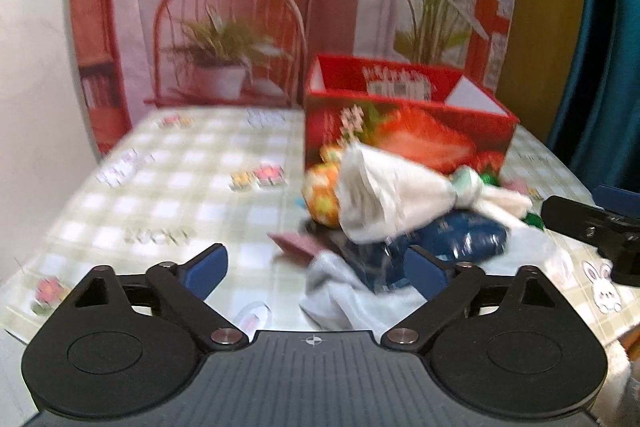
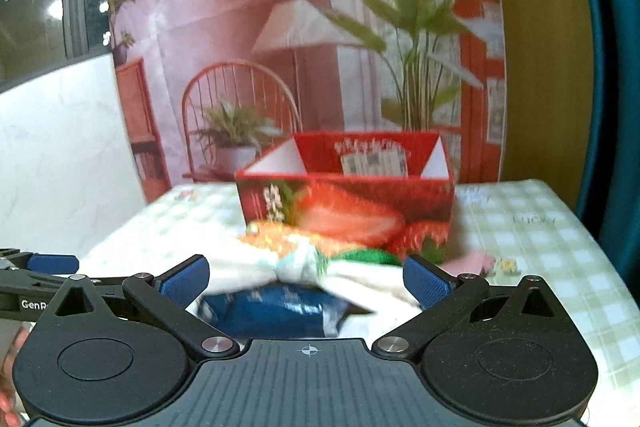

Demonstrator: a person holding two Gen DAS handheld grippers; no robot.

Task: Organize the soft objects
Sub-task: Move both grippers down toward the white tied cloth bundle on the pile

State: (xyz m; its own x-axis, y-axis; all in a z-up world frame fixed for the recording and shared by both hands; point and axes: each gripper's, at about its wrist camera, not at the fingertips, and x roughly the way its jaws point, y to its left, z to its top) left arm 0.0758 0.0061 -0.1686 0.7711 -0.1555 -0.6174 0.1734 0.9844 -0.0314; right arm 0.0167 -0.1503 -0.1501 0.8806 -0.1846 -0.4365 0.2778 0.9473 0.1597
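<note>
On the table (image 1: 168, 163), covered with a green-and-white checked cloth, stands a red cardboard box (image 1: 404, 131) printed with strawberries. Its top is open. Inside, only a printed label on the far wall and two white inner flaps at the corners are visible; whether anything lies on its bottom I cannot tell.

The soft objects lie in a pile just in front of the box, on its near side. On top is a white cloth bundle (image 1: 384, 195), tied at its right end with a pale green band. At its left end sits an orange patterned piece (image 1: 320, 195), and under it a dark blue fabric item (image 1: 452, 239). A light grey cloth (image 1: 344, 291) is nearest, and something green (image 2: 368, 255) shows at the foot of the box.

The left gripper (image 1: 316, 267) has its jaws spread wide above the near left part of the pile, holding nothing. The right gripper (image 2: 306, 279) is also spread wide, over the blue item, and its pads do not press on it.
</note>
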